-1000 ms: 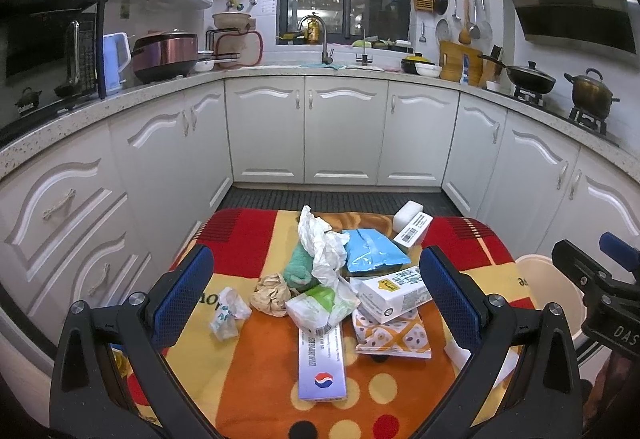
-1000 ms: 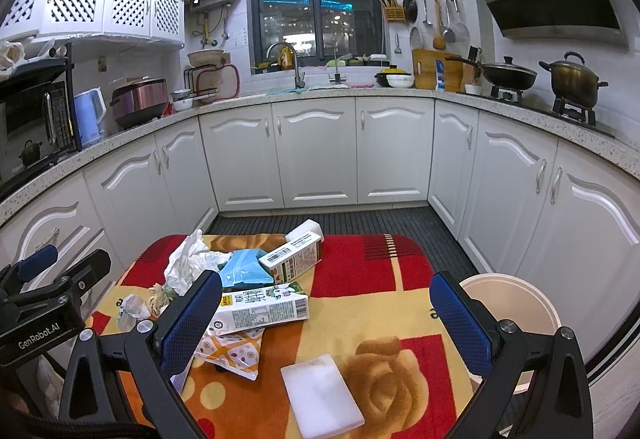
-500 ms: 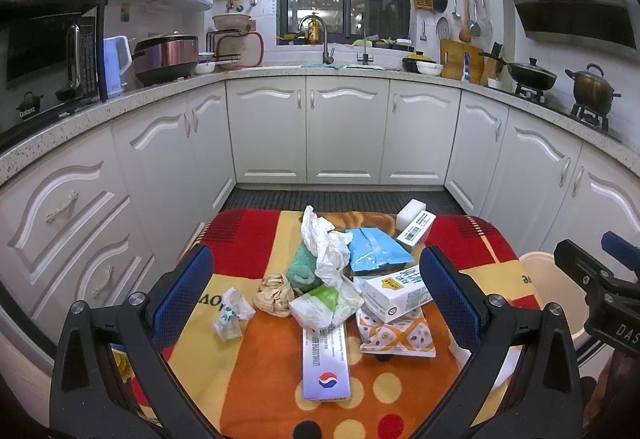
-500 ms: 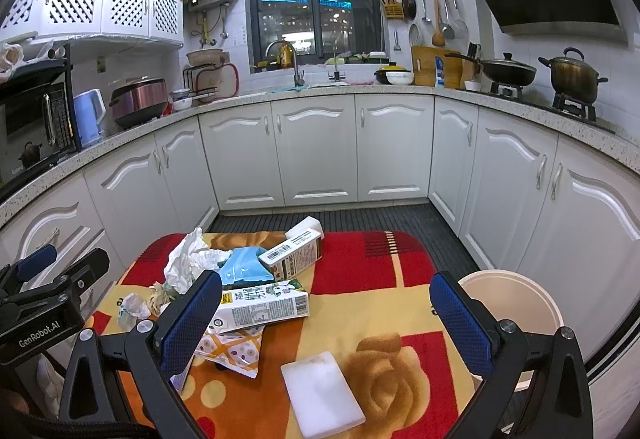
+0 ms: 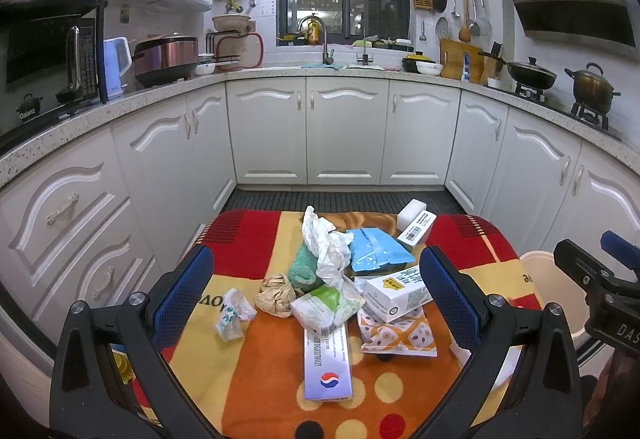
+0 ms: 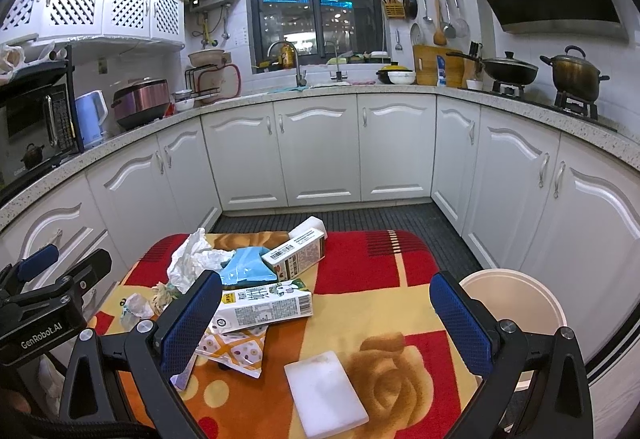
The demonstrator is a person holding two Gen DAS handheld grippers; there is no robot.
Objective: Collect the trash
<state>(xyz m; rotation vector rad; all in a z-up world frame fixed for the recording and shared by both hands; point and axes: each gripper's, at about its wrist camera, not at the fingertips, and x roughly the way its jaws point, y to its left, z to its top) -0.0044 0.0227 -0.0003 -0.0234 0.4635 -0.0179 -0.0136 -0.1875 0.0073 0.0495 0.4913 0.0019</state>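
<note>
A pile of trash lies on a small table with a red, yellow and orange cloth [image 5: 472, 239]. It holds a white crumpled bag [image 5: 324, 243], a blue pouch [image 5: 376, 249], a milk carton [image 5: 396, 293] [image 6: 264, 305], a long toothpaste box [image 5: 328, 363], a brown paper ball [image 5: 276, 295], a small wrapper [image 5: 232, 313] and a patterned packet [image 5: 396, 333]. A white foam block [image 6: 324, 385] lies near my right gripper [image 6: 326, 313]. My left gripper [image 5: 316, 293] is open and empty above the pile. My right gripper is open and empty too.
A cream waste bin [image 6: 512, 299] stands on the floor right of the table; it also shows in the left wrist view [image 5: 538, 265]. White kitchen cabinets [image 5: 344, 131] surround the table on three sides. A second carton [image 6: 296, 255] lies at the table's far side.
Both grippers have shifted only slightly; the view of the table has crept a little. Nothing was taken hold of or let go.
</note>
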